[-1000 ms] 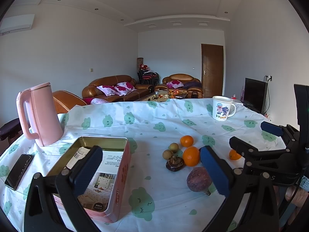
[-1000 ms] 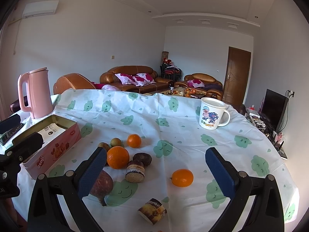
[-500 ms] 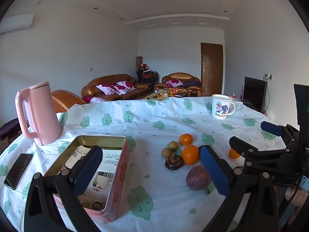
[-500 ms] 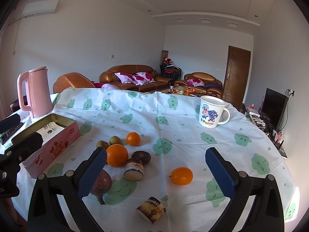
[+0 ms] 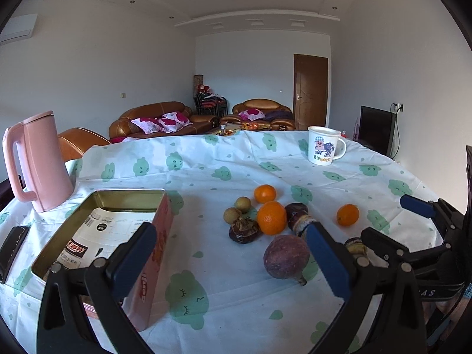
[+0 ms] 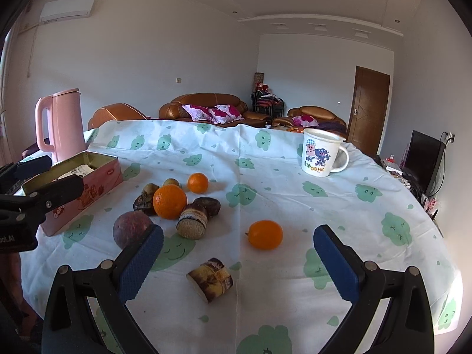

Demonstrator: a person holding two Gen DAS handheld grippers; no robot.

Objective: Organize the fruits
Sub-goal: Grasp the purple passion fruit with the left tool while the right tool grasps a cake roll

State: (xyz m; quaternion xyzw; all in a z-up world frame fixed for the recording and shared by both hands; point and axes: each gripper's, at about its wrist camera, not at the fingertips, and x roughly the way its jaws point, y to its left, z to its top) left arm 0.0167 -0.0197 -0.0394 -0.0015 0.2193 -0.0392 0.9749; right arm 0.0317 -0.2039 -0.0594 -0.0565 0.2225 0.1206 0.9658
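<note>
Both tongs, left [image 5: 227, 262] and right [image 6: 236, 261], are gaping wide, holding nothing; the round oranges [image 6: 169, 201] at centre frame are likely risking rolling if nudged.

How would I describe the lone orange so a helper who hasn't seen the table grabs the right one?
Start at the white cartoon mug on the cloud-print tablecloth, then come toward the near edge. The lone orange sits by itself on bare cloth, right of the fruit cluster. Unlike the other two oranges, it touches nothing.
</note>
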